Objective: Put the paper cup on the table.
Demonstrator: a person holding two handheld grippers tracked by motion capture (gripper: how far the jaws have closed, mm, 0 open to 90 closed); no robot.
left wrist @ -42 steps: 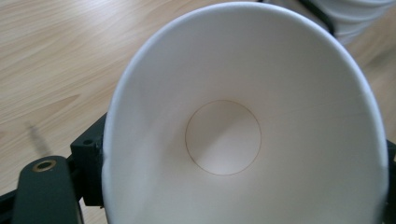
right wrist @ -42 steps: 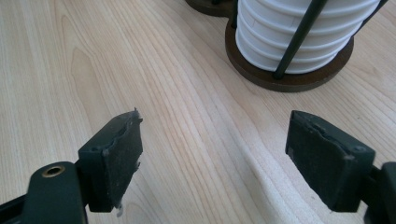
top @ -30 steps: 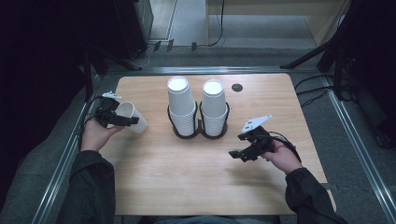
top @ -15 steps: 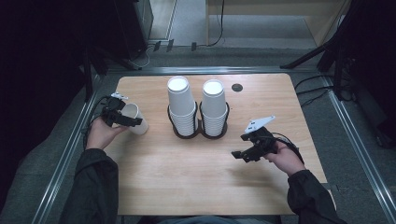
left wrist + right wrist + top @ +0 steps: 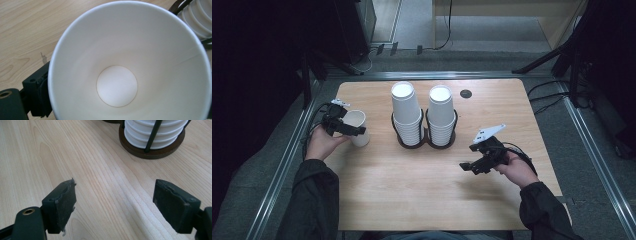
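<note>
With the paper cup (image 5: 356, 127) set upright on the left side of the table (image 5: 422, 200), I judge I'm at the let-go step: one cup is off the stacks and parked well left of them. My left gripper (image 5: 346, 129) sits at the cup's near-left side, and its jaws have just been opening, w/ the cup wall between them. In the left gripper view I look straight down into the cup (image 5: 130, 65), and one black jaw shows outside the rim at bottom left. I can't tell if that pad presses the wall or has come free, so whether the cup is gripped or loose I can't say.

My right gripper (image 5: 473, 165) hovers over bare wood on the near-right side, jaws wide apart w/ nothing between them; the right gripper view shows both pads clear above the grain and the base of the cup holder (image 5: 152, 147) farther off.

Two tall stacks stand upside down in the holder (image 5: 424, 140) at the table's middle: left stack (image 5: 406, 112), right stack (image 5: 442, 112).

Next move, as I read it: get the left jaws fully clear, then back off w/o brushing the rim, since an empty paper cup tips easily. After that, prob. a reach for the next cup from a stack, approaching from the side so the holder's wire uprights don't block the jaws.
</note>
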